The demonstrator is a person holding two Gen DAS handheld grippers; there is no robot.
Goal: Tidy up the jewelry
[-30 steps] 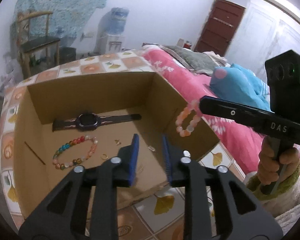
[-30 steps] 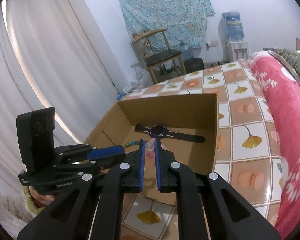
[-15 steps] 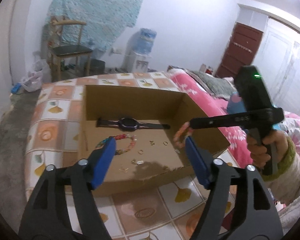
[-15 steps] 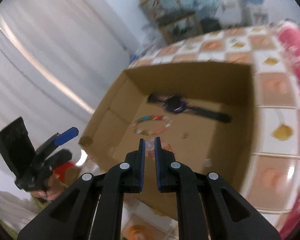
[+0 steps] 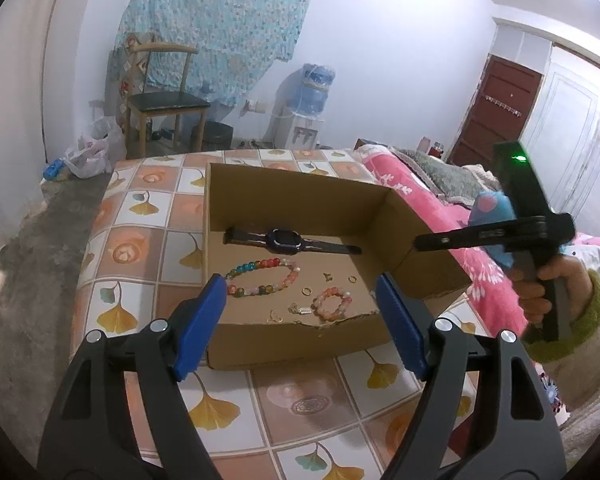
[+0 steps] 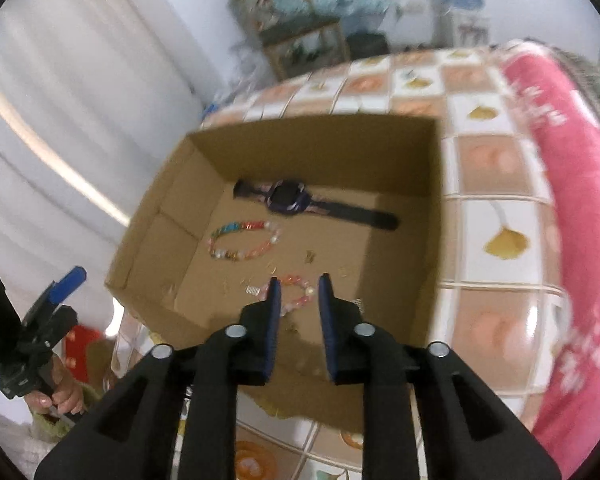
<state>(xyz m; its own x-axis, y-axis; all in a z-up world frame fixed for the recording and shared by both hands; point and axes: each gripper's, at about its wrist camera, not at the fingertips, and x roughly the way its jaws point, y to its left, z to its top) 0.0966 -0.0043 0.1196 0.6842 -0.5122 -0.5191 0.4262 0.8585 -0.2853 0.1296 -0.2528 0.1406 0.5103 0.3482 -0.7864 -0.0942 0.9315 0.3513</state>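
An open cardboard box (image 5: pixel 292 188) (image 6: pixel 148 256) stands on the tiled table. Inside lie a dark watch (image 5: pixel 286 239) (image 6: pixel 290 197), a multicoloured bead bracelet (image 5: pixel 262 277) (image 6: pixel 242 240), a small pink bead bracelet (image 5: pixel 332 302) (image 6: pixel 296 294) and some small gold rings and charms (image 5: pixel 307 291). My left gripper (image 5: pixel 300 322) is open wide and empty at the box's near wall. My right gripper (image 6: pixel 299 300) is open and empty, just above the pink bracelet; it also shows in the left wrist view (image 5: pixel 420 244) over the box's right wall.
A pink blanket (image 5: pixel 440 216) (image 6: pixel 572 184) lies to the right of the table. A wooden chair (image 5: pixel 162 100) and a water dispenser (image 5: pixel 304 108) stand against the far wall. White curtains (image 6: pixel 60 100) hang on the left.
My right gripper opened and let go of the pink bracelet, which now lies on the box floor. My left gripper opened wide and pulled back from the box.
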